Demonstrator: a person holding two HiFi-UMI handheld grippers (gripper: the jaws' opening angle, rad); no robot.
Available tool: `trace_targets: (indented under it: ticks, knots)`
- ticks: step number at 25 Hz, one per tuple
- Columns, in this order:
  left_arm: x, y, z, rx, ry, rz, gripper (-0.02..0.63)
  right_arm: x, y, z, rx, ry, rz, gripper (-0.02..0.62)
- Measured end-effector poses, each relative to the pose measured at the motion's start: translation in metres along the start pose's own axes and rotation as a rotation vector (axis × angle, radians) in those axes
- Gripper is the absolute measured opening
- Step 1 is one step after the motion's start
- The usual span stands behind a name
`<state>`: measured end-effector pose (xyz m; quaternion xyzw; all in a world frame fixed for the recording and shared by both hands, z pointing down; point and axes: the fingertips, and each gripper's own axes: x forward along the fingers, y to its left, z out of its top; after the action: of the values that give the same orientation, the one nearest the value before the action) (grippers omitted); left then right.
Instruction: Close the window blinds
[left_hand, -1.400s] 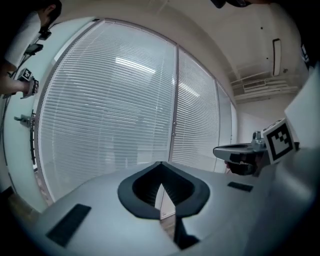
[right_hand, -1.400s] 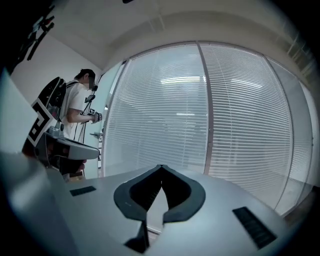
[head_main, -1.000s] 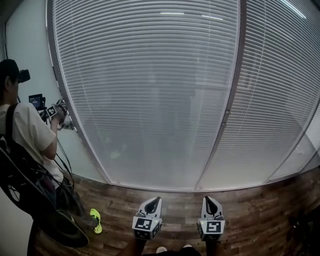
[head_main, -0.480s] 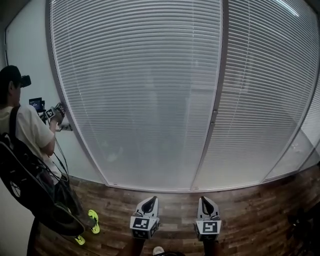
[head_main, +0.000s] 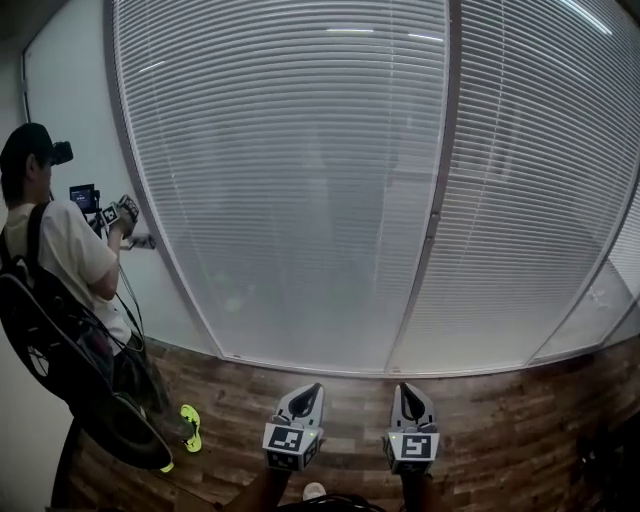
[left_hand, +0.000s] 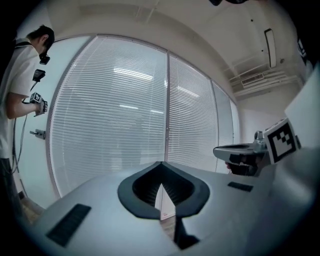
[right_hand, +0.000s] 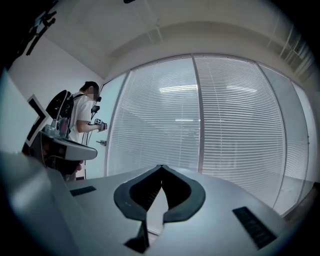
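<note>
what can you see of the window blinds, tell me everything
The blinds are pale, thin horizontal slats, likely metal or plastic, hanging fully lowered across several tall panes split by grey upright posts. They reach almost down to the wooden floor. The slats look only partly turned, since dim shapes show through them, and ceiling lights glint near the top. Nothing touches them.

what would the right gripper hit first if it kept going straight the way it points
Most likely the white horizontal-slat window blinds, just left of the grey vertical frame post; nothing shows in between.
</note>
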<state>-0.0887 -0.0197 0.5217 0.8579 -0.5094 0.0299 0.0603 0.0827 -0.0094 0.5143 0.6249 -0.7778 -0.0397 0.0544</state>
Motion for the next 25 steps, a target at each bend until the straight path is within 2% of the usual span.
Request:
trace_targets:
  ticks: [8, 21, 25]
  knots:
    - [0.005, 0.004, 0.001, -0.011, 0.014, 0.013, 0.000, 0.009, 0.014, 0.009, -0.012, -0.013, 0.029, 0.003]
    - [0.018, 0.000, 0.002, 0.001, 0.006, -0.004, 0.000, 0.017, -0.001, 0.008, 0.008, -0.013, -0.001, 0.003]
    - [0.001, -0.002, -0.001, -0.006, -0.004, 0.011, 0.000, 0.001, 0.009, 0.006, 0.006, -0.033, 0.004, 0.003]
